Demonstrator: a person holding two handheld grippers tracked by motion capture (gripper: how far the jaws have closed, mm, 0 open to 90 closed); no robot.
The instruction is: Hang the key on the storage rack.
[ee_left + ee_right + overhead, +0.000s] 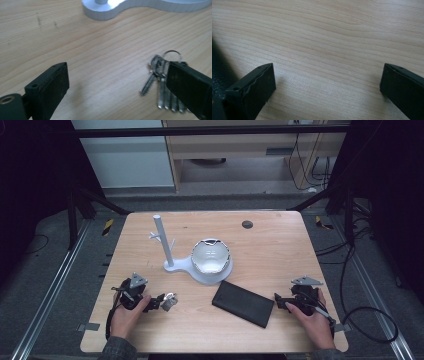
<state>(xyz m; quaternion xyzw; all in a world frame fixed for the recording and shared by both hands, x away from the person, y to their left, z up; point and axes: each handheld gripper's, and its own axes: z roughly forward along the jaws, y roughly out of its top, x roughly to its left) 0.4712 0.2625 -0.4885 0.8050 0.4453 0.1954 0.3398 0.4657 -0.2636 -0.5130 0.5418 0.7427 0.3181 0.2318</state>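
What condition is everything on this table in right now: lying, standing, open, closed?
Keys: lying flat on the table, bunched on a ring, not gripped.
Black wallet: closed, lying flat.
White stand: upright, nothing hanging on its pegs.
Shiny bowl: sitting on the stand's base.
Left hand-held gripper: open, one jaw in front of the keys.
Right hand-held gripper: open, nothing between the jaws.

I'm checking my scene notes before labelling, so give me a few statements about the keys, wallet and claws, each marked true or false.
1. The keys lie flat on the table. True.
2. The left claw is clamped on the keys. False: its jaws stand open, with the keys beside one jaw.
3. The black wallet lies between the two hands. True.
4. The right claw holds the wallet. False: it is open over bare wood.
5. The keys hang on the white stand. False: they are on the table.
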